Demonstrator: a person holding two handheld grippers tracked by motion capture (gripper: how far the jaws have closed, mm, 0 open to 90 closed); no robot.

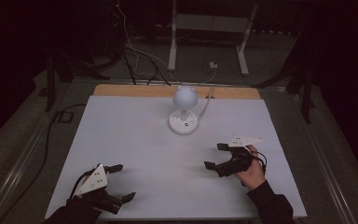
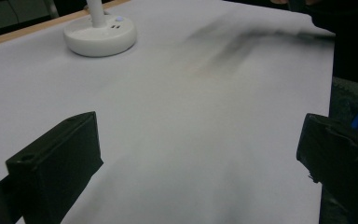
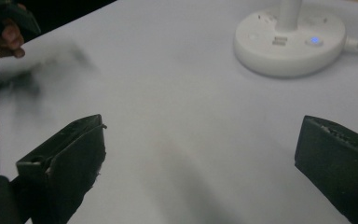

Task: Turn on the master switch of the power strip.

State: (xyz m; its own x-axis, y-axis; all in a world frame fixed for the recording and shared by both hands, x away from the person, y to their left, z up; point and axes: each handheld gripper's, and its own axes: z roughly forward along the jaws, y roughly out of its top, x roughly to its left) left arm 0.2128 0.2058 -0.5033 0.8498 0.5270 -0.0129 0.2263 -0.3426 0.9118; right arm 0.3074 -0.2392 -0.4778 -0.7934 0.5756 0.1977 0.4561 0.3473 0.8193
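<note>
A white desk lamp with a round head and a round base stands at the back middle of the white table sheet. Its base carries small buttons, and a blue light glows on the base in the right gripper view. My left gripper hovers at the front left corner, open, nothing between its jaws. My right gripper sits at the right, in front of the lamp, open and empty as well.
The lamp's white cable runs off the back edge over a wooden strip. Behind the table are loose cables on the floor and a white frame stand. The room around is dark.
</note>
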